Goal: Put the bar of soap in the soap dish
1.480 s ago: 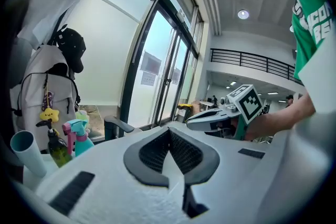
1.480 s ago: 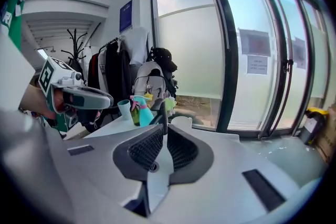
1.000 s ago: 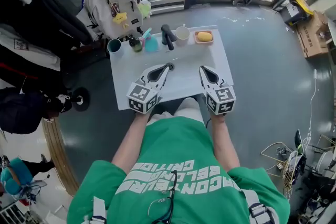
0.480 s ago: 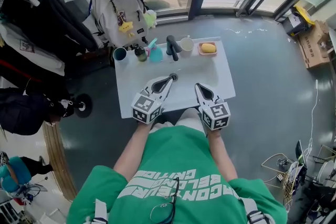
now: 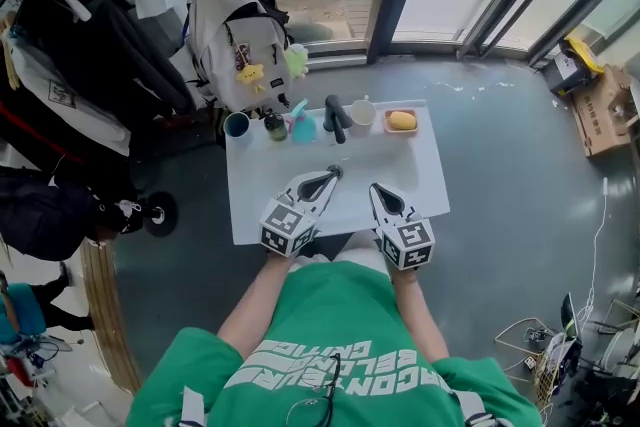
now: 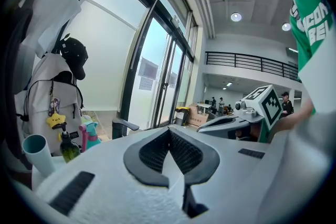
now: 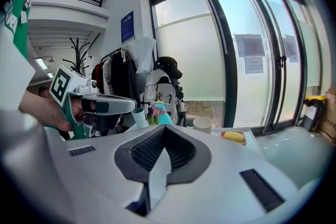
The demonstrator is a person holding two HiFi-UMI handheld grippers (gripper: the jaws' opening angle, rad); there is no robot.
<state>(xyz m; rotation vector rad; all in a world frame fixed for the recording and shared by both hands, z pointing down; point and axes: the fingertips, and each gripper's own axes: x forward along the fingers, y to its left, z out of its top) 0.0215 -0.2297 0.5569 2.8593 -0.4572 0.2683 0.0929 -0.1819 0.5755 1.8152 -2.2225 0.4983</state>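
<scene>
The yellow bar of soap (image 5: 402, 120) lies in the pink soap dish (image 5: 389, 126) at the far right corner of the white table (image 5: 420, 177). It also shows in the right gripper view, soap (image 7: 233, 136) in dish (image 7: 224, 139). My left gripper (image 5: 333, 173) hovers shut and empty over the table's middle. My right gripper (image 5: 377, 189) is shut and empty over the near right part, well short of the dish. Each gripper's own view shows its pads together: left gripper (image 6: 169, 131), right gripper (image 7: 164, 128).
Along the far edge stand a teal cup (image 5: 237, 124), a dark green bottle (image 5: 275, 126), a teal and pink spray bottle (image 5: 302, 126), a black faucet (image 5: 336, 117) and a white cup (image 5: 363, 113). A backpack (image 5: 243, 40) and hung coats (image 5: 100, 45) are behind the table.
The right gripper has drawn back a little toward the table's near edge. The left gripper has kept its place. The head view has tilted, so the table sits lower in frame.
</scene>
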